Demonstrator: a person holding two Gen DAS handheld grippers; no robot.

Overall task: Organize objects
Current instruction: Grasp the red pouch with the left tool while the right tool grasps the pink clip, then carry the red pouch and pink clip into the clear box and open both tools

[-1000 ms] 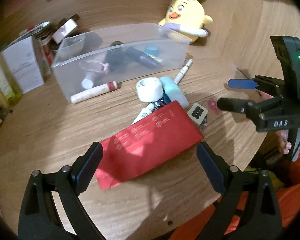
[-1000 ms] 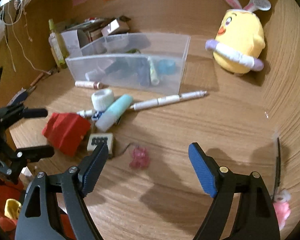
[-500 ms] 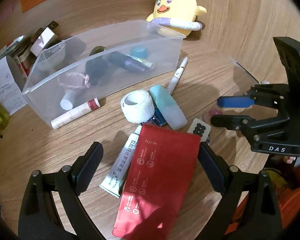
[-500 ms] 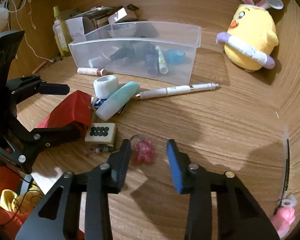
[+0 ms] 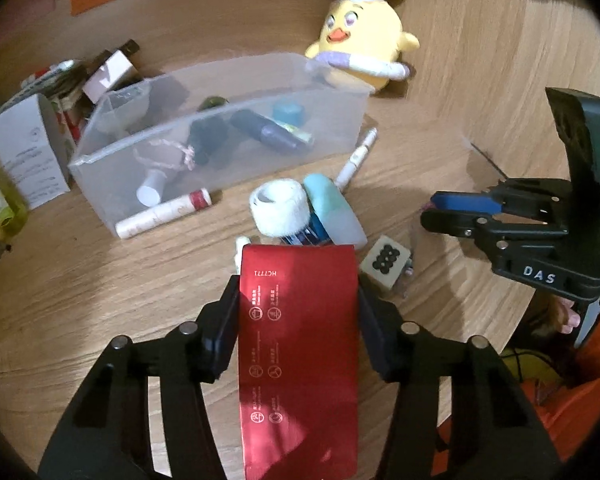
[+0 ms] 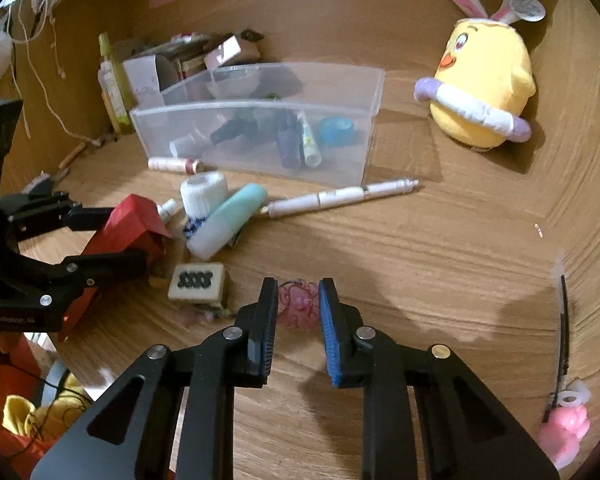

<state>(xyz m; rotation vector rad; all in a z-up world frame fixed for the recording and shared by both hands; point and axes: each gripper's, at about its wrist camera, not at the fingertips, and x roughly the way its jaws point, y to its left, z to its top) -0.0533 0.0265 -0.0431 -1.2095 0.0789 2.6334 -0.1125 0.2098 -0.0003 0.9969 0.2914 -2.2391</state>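
Wood-grain table [image 5: 80, 300] carries a frosted plastic bin [image 5: 220, 148]. Left gripper [image 5: 298, 304] clamps the glossy red box [image 5: 298, 340]; right gripper [image 6: 298, 312] pinches a translucent pink trinket [image 6: 298, 306].

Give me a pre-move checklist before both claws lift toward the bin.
1. Left claw gripping red box: ok, jaws pressed against both its sides.
2. Right claw on pink trinket: cannot tell, pads flank it, contact unclear.
3. Red box clear of the white roll: cannot tell, edges nearly meet.
4. Clear bin has room: ok, space remains inside.
5. Dotted block clear of the right claw: ok, apart.
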